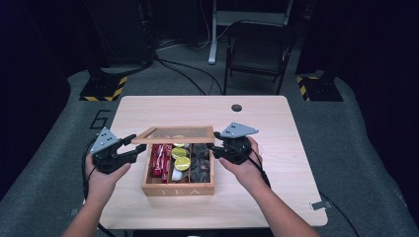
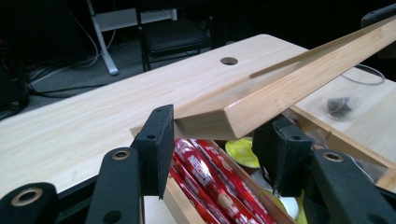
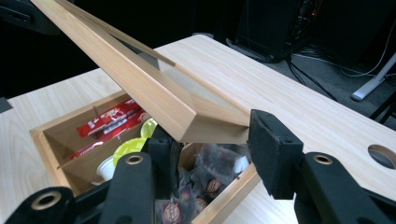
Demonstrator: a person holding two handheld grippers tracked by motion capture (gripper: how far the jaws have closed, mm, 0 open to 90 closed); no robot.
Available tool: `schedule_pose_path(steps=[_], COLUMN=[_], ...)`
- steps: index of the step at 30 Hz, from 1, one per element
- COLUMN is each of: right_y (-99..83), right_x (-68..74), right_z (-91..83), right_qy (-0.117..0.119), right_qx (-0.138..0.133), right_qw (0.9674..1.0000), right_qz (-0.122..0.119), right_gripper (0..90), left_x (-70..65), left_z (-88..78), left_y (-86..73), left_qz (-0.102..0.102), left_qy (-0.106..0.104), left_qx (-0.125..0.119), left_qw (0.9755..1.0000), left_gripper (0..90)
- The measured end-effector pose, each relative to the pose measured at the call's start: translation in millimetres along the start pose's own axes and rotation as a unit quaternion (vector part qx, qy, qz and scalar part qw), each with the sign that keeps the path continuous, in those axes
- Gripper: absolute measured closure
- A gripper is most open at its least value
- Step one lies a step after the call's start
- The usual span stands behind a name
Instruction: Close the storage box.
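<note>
A wooden tea box (image 1: 178, 190) marked TEA stands mid-table, and its glass-paned lid (image 1: 175, 134) is raised at a slant above it. My left gripper (image 1: 137, 145) is at the lid's front left corner; in the left gripper view the lid's corner (image 2: 233, 112) sits wedged between the pads of the left gripper (image 2: 212, 135). My right gripper (image 1: 215, 143) holds the opposite corner, and the lid's end (image 3: 205, 126) fills the gap of the right gripper (image 3: 212, 140). Inside lie red sachets (image 1: 159, 160), yellow-topped pods (image 1: 181, 159) and dark tea bags (image 1: 200, 165).
The light wooden table (image 1: 267, 197) has a round cable hole (image 1: 236, 107) near its far edge. A black folding chair (image 1: 257, 49) and floor cables lie beyond the table. Bare tabletop surrounds the box on every side.
</note>
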State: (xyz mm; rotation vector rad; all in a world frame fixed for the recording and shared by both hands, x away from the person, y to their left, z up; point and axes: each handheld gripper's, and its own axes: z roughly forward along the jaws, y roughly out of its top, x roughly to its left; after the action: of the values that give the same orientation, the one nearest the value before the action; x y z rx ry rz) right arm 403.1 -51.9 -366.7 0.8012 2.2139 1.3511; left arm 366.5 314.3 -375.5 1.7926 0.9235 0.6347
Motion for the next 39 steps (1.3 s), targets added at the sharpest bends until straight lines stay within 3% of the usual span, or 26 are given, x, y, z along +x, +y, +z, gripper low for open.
schedule_pose_path(steps=[10, 16, 21, 29, 34, 39], right_y=[-21.4, -30.4, -39.5, -51.0, -60.0, -65.7], right_x=[11.3, 17.9, 22.0, 27.5, 31.3, 34.4], right_z=[-5.5, -7.7, -10.5, -12.1, -11.3, -10.8], right_qy=[0.008, 0.005, 0.008, 0.014, 0.018, 0.012], right_qx=[0.003, 0.001, -0.007, 0.003, 0.006, 0.006], right_qw=[1.0, 0.9999, 0.9999, 0.9999, 0.9998, 0.9999], right_qz=[0.003, -0.016, -0.007, -0.008, 0.008, -0.005], right_gripper=[54.3, 54.1, 53.9, 54.4, 54.4, 54.4], left_x=[-7.0, -8.9, -12.3, -12.1, -16.1, -18.7], left_z=[-4.9, -6.3, -7.2, -8.1, -8.5, -7.9], left_y=[-19.1, -29.8, -36.2, -48.6, -55.9, -60.4], left_qz=[0.003, -0.005, 0.0, -0.016, -0.006, 0.001], left_qy=[-0.005, -0.01, -0.008, -0.026, -0.022, -0.017], left_qx=[0.005, 0.005, 0.013, 0.024, 0.036, 0.036], left_qw=[1.0, 0.9999, 0.9999, 0.9993, 0.9991, 0.9992], left_gripper=[49.2, 49.2, 49.2, 49.8, 50.1, 50.0])
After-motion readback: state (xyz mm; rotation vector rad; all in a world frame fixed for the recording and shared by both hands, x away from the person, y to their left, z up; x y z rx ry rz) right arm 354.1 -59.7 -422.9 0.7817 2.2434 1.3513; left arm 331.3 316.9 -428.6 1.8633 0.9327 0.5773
